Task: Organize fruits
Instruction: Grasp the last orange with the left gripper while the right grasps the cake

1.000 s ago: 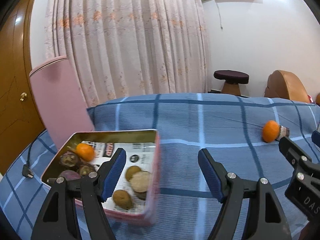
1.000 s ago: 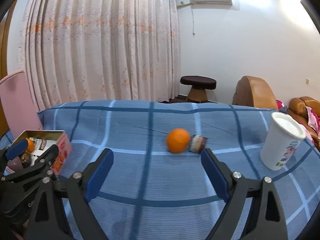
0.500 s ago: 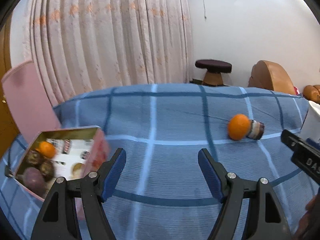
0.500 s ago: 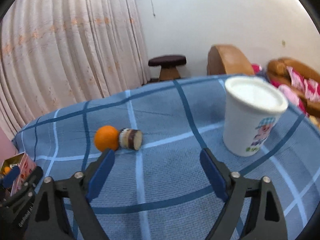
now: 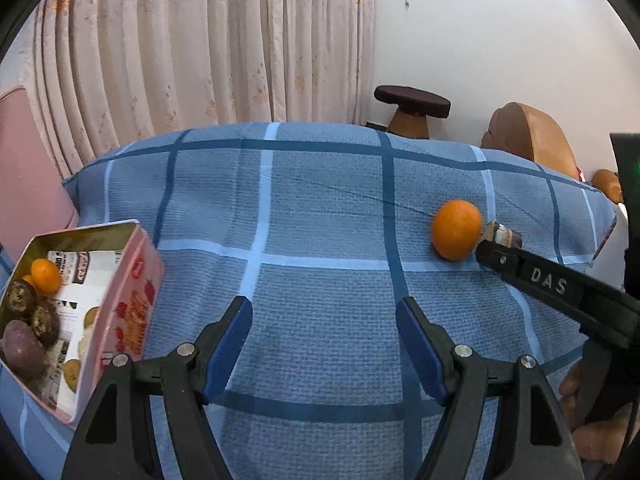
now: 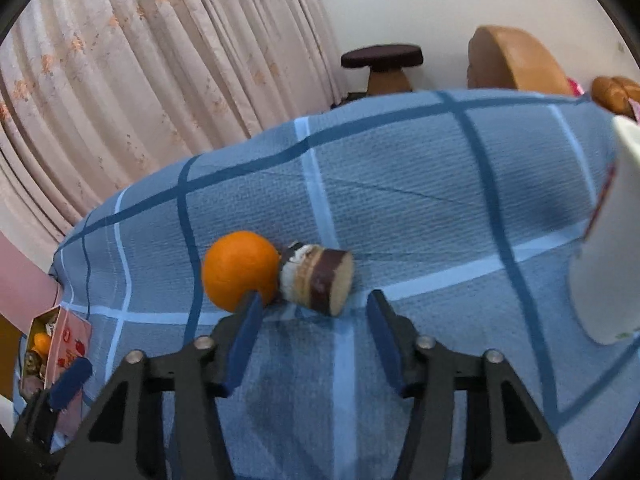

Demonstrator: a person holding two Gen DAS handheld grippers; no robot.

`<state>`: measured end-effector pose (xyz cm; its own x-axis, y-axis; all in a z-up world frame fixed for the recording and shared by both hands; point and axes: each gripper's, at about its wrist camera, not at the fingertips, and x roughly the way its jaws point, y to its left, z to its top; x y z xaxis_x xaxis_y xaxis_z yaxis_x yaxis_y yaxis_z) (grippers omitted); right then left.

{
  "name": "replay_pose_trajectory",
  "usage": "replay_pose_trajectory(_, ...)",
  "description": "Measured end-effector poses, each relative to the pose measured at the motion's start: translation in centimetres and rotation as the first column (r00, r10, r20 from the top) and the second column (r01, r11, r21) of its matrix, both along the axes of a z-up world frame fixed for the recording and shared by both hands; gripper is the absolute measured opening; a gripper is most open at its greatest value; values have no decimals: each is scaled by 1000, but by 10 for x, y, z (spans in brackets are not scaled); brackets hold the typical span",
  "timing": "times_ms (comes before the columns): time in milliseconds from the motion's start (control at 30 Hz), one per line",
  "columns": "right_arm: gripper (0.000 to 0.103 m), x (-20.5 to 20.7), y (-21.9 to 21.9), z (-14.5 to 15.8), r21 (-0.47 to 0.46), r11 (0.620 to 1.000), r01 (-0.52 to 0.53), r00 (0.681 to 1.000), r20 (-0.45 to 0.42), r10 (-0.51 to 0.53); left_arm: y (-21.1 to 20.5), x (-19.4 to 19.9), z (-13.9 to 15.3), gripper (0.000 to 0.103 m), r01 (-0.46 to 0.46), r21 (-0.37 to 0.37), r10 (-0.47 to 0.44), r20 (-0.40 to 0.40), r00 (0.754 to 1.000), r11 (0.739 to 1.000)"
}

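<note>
An orange [image 6: 239,276] lies on the blue checked cloth, touching a small brown and white layered cylinder [image 6: 318,280] on its right. My right gripper [image 6: 314,312] is open and empty, close in front of the cylinder, its left finger just before the orange. The orange also shows in the left wrist view [image 5: 456,234], with the right gripper's finger [image 5: 532,278] beside it. My left gripper [image 5: 326,322] is open and empty over bare cloth. A pink tin box [image 5: 132,292] at the left holds a small orange [image 5: 45,276] and several dark and brown fruits.
A white paper cup [image 6: 608,248] stands on the cloth at the right. Curtains hang behind the table, with a stool [image 5: 412,110] and a brown chair [image 5: 528,134] beyond. A pink chair back [image 5: 24,168] is at the far left.
Both grippers have swung to the right. My right gripper has moved forward and down, close to the orange and cylinder. The tin box has slid to the left edge of the left wrist view.
</note>
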<state>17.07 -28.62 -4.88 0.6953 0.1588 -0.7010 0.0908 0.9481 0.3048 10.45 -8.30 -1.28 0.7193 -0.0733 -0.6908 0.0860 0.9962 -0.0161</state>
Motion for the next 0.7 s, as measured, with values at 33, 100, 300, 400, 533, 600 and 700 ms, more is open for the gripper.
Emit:
replay_pose_trajectory(33, 39, 2, -1, -1, 9, 1000, -14, 1000, -5, 14, -2, 2, 0, 76, 3, 2, -3, -2, 1000, 1000)
replay_pose_trajectory(100, 38, 0, -1, -1, -1, 1000, -19, 1000, -4, 19, -6, 4, 1, 76, 2, 9, -2, 5, 1000, 1000)
replay_pose_trajectory(300, 35, -31, -13, 18, -35, 995, 92, 990, 107, -88, -23, 13, 10, 76, 19, 24, -21, 63, 998, 1000)
replay_pose_trajectory(400, 33, -41, -20, 25, -44, 988, 151, 978, 153, -142, -39, 24, 15, 76, 65, 21, -67, 81, 994, 998)
replay_pose_trajectory(533, 33, -34, -30, 18, 4, 987, 162, 981, 108, -161, -57, 47, 17, 76, 72, 26, -74, 68, 995, 997)
replay_pose_trajectory(600, 33, -30, -34, 13, 33, 985, 172, 982, 71, -174, -65, 58, 16, 76, 73, 27, -75, 51, 996, 997)
replay_pose_trajectory(700, 32, -29, -38, 16, 33, 983, 183, 980, 70, -184, -81, 73, 9, 76, 86, 70, -89, 31, 996, 994)
